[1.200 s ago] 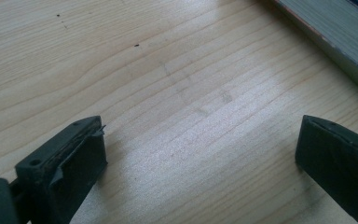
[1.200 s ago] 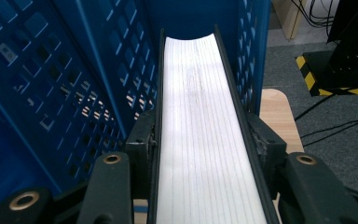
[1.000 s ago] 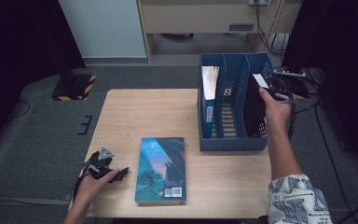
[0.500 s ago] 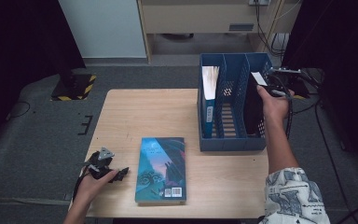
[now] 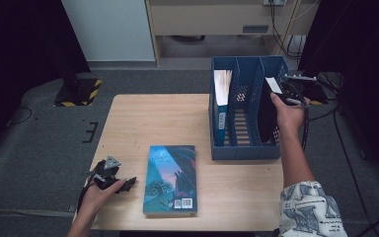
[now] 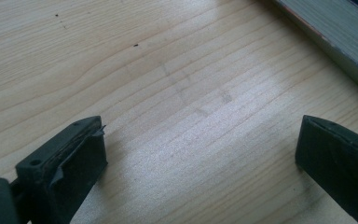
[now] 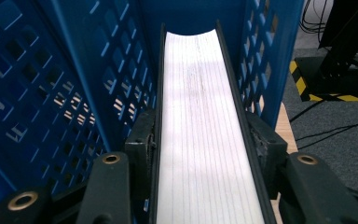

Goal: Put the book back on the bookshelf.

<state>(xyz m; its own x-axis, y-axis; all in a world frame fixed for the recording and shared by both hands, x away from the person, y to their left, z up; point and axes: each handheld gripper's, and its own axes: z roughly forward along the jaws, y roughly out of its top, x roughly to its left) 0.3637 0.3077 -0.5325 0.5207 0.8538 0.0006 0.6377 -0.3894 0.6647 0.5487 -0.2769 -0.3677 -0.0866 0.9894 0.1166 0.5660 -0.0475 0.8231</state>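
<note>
Table (image 5: 143, 118) wooden; blue file rack (image 5: 244, 150) at right edge, white-spined book in its left slot. Teal book (image 5: 170, 177) lies flat. Right gripper (image 5: 290, 94) clamps black book (image 5: 266, 116) in rightmost slot. Left gripper (image 5: 109, 178) wide open, empty, beside teal book.

Right tool (image 7: 204, 140) clamped shut, left tool (image 6: 200, 154) agape.

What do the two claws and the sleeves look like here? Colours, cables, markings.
Left claw: black body, grey three-cornered plate on top; its jaws are blocky black pads, one with frayed lining at the edge. Right claw: black jaws on black link arms with brass-coloured rivets; a black cable trails from it down beside the forearm. The right arm wears a short white sleeve with a dark printed pattern. No sleeve in view on the left forearm.
</note>
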